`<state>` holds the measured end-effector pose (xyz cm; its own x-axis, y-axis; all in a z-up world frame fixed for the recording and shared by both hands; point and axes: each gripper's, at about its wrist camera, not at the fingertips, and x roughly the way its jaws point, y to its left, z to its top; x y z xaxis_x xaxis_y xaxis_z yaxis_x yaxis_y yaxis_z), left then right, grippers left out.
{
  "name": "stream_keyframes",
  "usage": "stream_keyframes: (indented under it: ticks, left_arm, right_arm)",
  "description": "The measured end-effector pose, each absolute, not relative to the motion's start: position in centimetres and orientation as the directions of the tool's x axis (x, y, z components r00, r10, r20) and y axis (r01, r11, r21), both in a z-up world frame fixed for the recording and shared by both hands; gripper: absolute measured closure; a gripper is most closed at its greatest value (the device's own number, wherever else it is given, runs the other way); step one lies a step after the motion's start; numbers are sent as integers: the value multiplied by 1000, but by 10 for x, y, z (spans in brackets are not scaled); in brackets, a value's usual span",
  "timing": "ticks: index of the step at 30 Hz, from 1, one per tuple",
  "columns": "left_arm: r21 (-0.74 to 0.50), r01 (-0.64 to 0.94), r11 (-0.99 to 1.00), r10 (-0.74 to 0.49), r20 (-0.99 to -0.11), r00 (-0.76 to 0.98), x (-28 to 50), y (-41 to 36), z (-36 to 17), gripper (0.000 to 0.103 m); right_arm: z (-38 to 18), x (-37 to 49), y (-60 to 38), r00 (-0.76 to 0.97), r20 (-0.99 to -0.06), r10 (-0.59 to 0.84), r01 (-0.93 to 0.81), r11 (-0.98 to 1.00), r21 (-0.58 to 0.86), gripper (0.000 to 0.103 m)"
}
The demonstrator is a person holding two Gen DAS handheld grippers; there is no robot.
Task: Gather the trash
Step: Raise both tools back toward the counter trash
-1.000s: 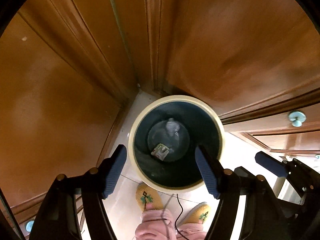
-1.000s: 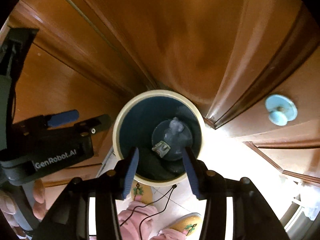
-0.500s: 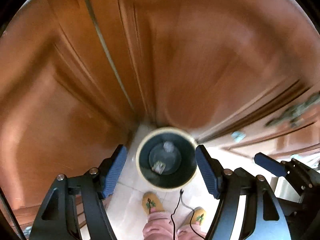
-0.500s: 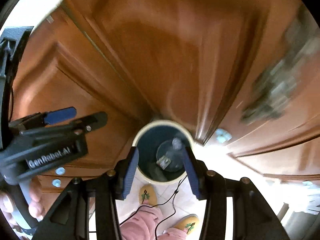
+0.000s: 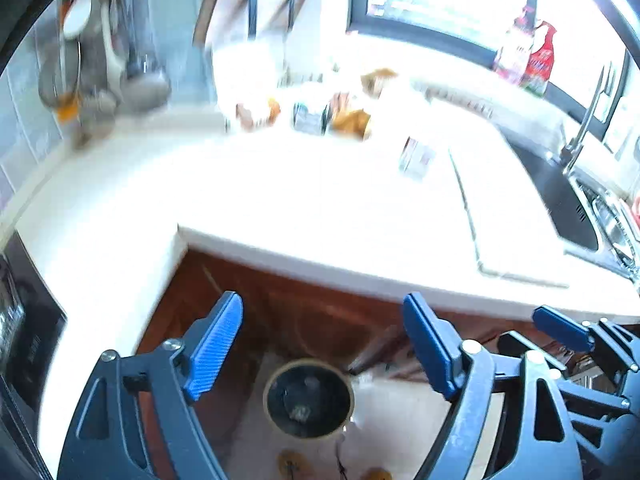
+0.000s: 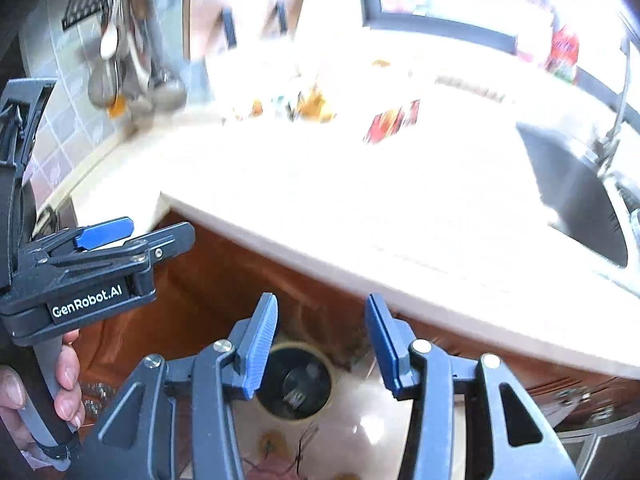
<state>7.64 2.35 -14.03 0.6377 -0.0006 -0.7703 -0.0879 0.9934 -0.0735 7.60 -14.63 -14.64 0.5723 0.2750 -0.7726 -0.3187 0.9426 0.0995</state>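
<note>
Nothing is held: the left gripper (image 5: 322,344) is opening wide, the right gripper (image 6: 320,346) is half open. Wrappers (image 5: 348,120) lie far back on the bench (image 5: 320,208); the bin (image 5: 308,398) stands below. Blurred views could cause a mis-aimed grasp.

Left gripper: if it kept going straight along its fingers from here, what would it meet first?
Probably the wooden cabinet front just under the countertop edge; nothing sits between the opening, empty left gripper and it. Blur and fisheye leave depth uncertain.
</note>
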Motion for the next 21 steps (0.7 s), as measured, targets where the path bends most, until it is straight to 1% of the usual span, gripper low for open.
stream_keyframes:
  ticks: [4,8,13,17,21]
  left_arm:
    - [-80,-55,995,-23,-748,663,82,20,-117,19]
    - [-123,-12,992,-83,-737,671,84,7,-100,19]
    - [-129,86,988,-153,-706,691,97,-6,-65,19]
    - [-111,144,983,-181,-673,717,111,-9,-39,13]
    - [-110,209,972,-227,-671,706,132,-13,-26,13]
  right_arm:
    - [-120,75,-159,624,-745,235,-273,959,73,56]
    - [-90,75,-168,649,-738,186,-195,978,75,56]
    - [-58,69,-175,681,-724,103,-113,993,36,56]
    - [-40,69,-185,696,-715,60,-59,998,26,56]
    - [-16,74,-189,725,-689,2,-2,1000,0,56]
